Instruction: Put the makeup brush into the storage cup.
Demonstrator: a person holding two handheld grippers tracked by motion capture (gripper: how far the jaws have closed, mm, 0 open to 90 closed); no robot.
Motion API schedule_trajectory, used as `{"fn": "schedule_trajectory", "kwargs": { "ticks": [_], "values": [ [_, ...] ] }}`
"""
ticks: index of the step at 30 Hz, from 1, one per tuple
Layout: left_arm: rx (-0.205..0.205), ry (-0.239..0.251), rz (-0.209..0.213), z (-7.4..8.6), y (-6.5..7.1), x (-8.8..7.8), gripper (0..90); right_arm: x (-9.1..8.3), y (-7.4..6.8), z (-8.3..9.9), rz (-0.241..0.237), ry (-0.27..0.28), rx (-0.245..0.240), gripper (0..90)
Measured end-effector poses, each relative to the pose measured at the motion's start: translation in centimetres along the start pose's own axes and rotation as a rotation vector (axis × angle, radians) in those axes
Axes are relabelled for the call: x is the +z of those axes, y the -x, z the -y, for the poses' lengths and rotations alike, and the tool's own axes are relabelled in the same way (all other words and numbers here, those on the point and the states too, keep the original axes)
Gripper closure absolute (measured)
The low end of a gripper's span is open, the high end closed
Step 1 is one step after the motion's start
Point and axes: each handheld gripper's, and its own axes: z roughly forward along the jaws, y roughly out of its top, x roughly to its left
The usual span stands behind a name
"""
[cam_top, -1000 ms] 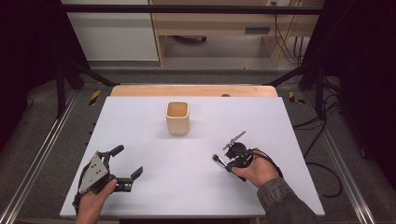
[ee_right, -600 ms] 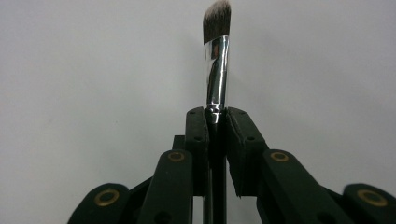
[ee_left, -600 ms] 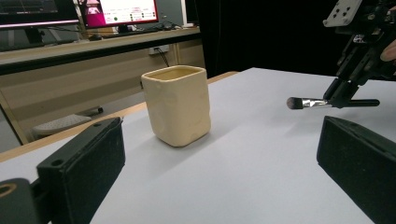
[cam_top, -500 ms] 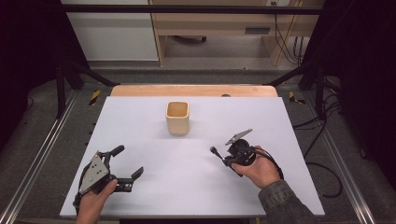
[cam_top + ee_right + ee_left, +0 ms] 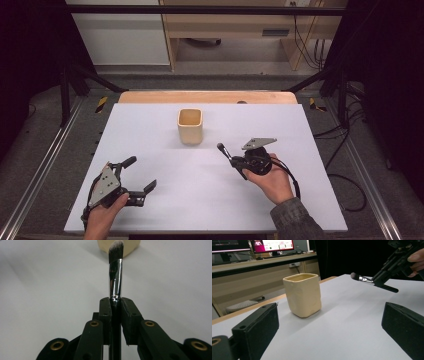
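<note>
Raised toward frame centre, your right gripper (image 5: 235,162) jaws clamp the light, slippery brush (image 5: 115,270) handle; left gripper (image 5: 141,176) jaws gape.

Left tongs (image 5: 141,176) agape, right tongs (image 5: 239,166) clamped

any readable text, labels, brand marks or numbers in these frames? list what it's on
Nothing can be read.
Monitor behind the desk, left gripper view: pink banner and rows of text, too small and blurred to read.
Second monitor beside it: lit, no legible characters.
Cream cup: plain, no marking.
Makeup brush in the right tool: bare chrome ferrule, no visible brand.
Yellow-black hazard stripes on the frame: a pattern, not text.
</note>
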Motion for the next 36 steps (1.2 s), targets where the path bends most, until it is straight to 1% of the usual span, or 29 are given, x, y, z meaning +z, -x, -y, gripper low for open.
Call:
{"fn": "schedule_trajectory", "kwargs": {
  "ticks": [1, 2, 3, 4, 5, 6, 7, 8, 9, 11, 12, 14, 15, 16, 17, 18, 19, 20, 21, 22, 28, 29, 30, 31, 33, 34, 35, 36],
  "values": [
    [-0.003, -0.004, 0.0, 0.0, 0.1, 0.1, 0.9, 0.0, 0.0, 0.0, 0.0, 0.0, 0.0, 79.4],
    [-0.001, -0.012, -0.003, 0.0, 0.2, 0.1, 0.9, 0.2, -0.1, -0.1, -0.005, 0.035, 0.001, 79.4],
    [-0.001, -0.012, -0.003, 0.0, 0.2, 0.1, 1.0, 0.2, -0.1, -0.1, -0.005, 0.035, 0.001, 79.4],
    [-0.004, -0.012, -0.006, 0.0, 0.2, 0.2, 1.0, 0.5, -0.3, -0.2, -0.007, 0.073, 0.009, 79.4],
    [-0.004, -0.012, -0.006, 0.0, 0.2, 0.2, 1.0, 0.5, -0.3, -0.2, -0.007, 0.073, 0.009, 79.4],
    [-0.005, -0.02, -0.011, 0.1, 0.3, 0.3, 1.1, 0.8, -0.5, -0.2, -0.012, 0.112, 0.016, 79.4],
    [-0.005, -0.02, -0.011, 0.1, 0.3, 0.3, 1.1, 0.9, -0.5, -0.1, -0.017, 0.126, 0.01, 79.4],
    [-0.006, -0.024, -0.015, 0.1, 0.3, 0.3, 1.1, 0.9, -0.5, -0.1, -0.017, 0.126, 0.01, 79.4],
    [-0.016, -0.024, -0.017, 0.1, 0.4, 0.4, 1.1, 1.1, -0.7, 0.0, -0.023, 0.16, 0.018, 79.4],
    [-0.025, -0.027, -0.019, 0.1, 0.5, 0.5, 1.2, 1.3, -1.0, 0.0, -0.027, 0.166, 0.01, 79.4],
    [-0.037, -0.022, -0.02, 0.1, 0.6, 0.6, 1.2, 1.2, -1.2, -0.1, -0.025, 0.179, 0.011, 79.4],
    [-0.032, -0.025, -0.015, 0.0, 0.8, 0.7, 1.1, 1.2, -1.5, -0.1, -0.028, 0.208, 0.022, 79.4],
    [-0.039, -0.019, -0.013, -0.1, 1.0, 0.8, 1.1, 1.2, -1.7, -0.1, -0.022, 0.222, 0.03, 79.4],
    [-0.036, -0.021, -0.013, -0.1, 1.1, 0.9, 1.1, 1.2, -1.8, -0.1, -0.019, 0.233, 0.02, 79.4],
    [-0.041, -0.02, -0.022, -0.1, 1.2, 1.0, 0.8, 1.3, -1.9, -0.1, -0.017, 0.25, 0.024, 79.4],
    [-0.046, -0.023, -0.035, -0.2, 1.3, 1.1, 0.7, 1.3, -2.1, -0.1, -0.015, 0.261, 0.019, 79.4],
    [-0.046, -0.023, -0.035, -0.2, 1.3, 1.1, 0.7, 1.3, -2.1, -0.1, -0.015, 0.261, 0.019, 79.4],
    [-0.057, -0.025, -0.046, -0.2, 1.3, 1.2, 0.7, 1.3, -2.2, -0.2, -0.013, 0.272, 0.017, 79.4],
    [-0.066, -0.025, -0.053, -0.2, 1.4, 1.4, 0.7, 1.4, -2.5, -0.2, -0.008, 0.297, 0.016, 79.4],
    [-0.07, -0.025, -0.056, -0.2, 1.5, 1.4, 0.7, 1.4, -2.5, -0.2, -0.008, 0.297, 0.016, 79.4],
    [-0.053, -0.022, -0.023, -0.4, 2.2, 1.8, 0.7, 2.1, -3.4, -0.6, 0.001, 0.359, 0.007, 79.4],
    [-0.049, -0.021, -0.018, -0.5, 2.4, 1.9, 0.6, 2.1, -3.7, -0.8, 0.0, 0.372, 0.007, 79.4],
    [-0.047, -0.024, -0.016, -0.5, 2.5, 2.0, 0.6, 2.1, -4.1, -1.0, -0.005, 0.398, -0.004, 79.4],
    [-0.046, -0.025, -0.014, -0.5, 2.6, 2.1, 0.6, 2.1, -4.1, -1.0, -0.005, 0.398, -0.004, 79.4],
    [-0.047, -0.026, -0.005, -0.6, 2.9, 2.4, 0.6, 2.0, -4.4, -1.2, -0.008, 0.421, -0.011, 79.4],
    [-0.049, -0.026, -0.002, -0.6, 3.1, 2.5, 0.7, 1.9, -4.7, -1.3, -0.011, 0.443, -0.008, 79.4],
    [-0.05, -0.026, 0.01, -0.7, 3.4, 2.9, 0.8, 1.9, -4.7, -1.4, -0.02, 0.447, -0.009, 79.4],
    [-0.05, -0.026, 0.01, -0.7, 3.4, 2.9, 0.9, 1.9, -4.7, -1.4, -0.02, 0.447, -0.009, 79.4]
  ]
}}
